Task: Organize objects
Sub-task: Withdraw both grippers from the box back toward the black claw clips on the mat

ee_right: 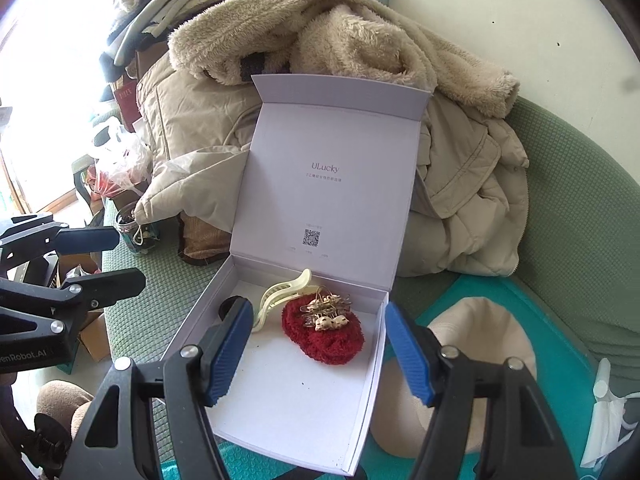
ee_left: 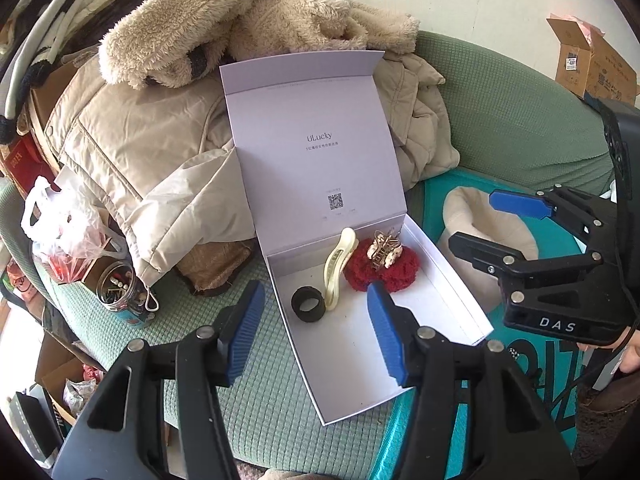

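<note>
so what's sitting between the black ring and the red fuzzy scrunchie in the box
The cream hair claw clip lies between the black ring and the red scrunchie, inside the white box. The left wrist view shows it best.

The white box (ee_right: 304, 420) sits open on the green sofa (ee_right: 568, 208), lid propped against piled coats (ee_right: 320, 40). Inside lie a red scrunchie (ee_right: 332, 340) topped by a gold claw clip (ee_right: 328, 308), and a cream clip (ee_right: 276, 300) beside it. The right hand-held gripper (ee_right: 316, 356) hovers, jaws apart, empty.
</note>
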Demonstrator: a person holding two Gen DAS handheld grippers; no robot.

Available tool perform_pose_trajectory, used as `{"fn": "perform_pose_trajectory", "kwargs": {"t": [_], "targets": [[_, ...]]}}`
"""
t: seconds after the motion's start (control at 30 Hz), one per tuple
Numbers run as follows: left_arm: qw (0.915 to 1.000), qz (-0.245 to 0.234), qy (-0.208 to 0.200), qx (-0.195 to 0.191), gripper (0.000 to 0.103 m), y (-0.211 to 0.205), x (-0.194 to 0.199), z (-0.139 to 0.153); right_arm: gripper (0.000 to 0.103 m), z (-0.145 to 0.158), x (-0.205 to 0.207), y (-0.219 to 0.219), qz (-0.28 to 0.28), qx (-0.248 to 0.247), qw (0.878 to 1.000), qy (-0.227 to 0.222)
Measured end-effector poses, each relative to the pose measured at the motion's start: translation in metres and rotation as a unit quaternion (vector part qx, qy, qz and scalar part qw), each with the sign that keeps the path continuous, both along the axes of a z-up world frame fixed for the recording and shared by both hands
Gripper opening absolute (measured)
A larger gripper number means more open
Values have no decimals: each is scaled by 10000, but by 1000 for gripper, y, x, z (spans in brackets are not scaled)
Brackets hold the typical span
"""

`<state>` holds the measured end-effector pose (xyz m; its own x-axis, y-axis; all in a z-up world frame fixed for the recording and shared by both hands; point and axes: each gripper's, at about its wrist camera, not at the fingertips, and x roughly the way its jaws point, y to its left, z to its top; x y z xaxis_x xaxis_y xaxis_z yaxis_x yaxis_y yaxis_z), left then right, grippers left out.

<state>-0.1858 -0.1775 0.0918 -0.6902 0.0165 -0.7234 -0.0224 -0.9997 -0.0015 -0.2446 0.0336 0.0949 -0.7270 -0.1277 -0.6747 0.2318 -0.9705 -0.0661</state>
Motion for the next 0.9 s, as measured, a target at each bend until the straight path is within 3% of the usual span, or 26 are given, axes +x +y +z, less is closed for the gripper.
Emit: {"fn": "perform_pose_trajectory", "kwargs": {"t": [0.37, 0.5, 0.9], "targets": [[9994, 277, 164, -148, 64, 0, 48, 21, 69, 22, 46, -14, 140, 60, 9997, 215], [9989, 392, 224, -116, 73, -3, 68, 27, 69, 25, 60, -18, 229, 38, 9994, 246], [9989, 393, 193, -171, 74, 10, 118, 25, 69, 21, 99, -22, 256, 0, 9994, 221]]}}
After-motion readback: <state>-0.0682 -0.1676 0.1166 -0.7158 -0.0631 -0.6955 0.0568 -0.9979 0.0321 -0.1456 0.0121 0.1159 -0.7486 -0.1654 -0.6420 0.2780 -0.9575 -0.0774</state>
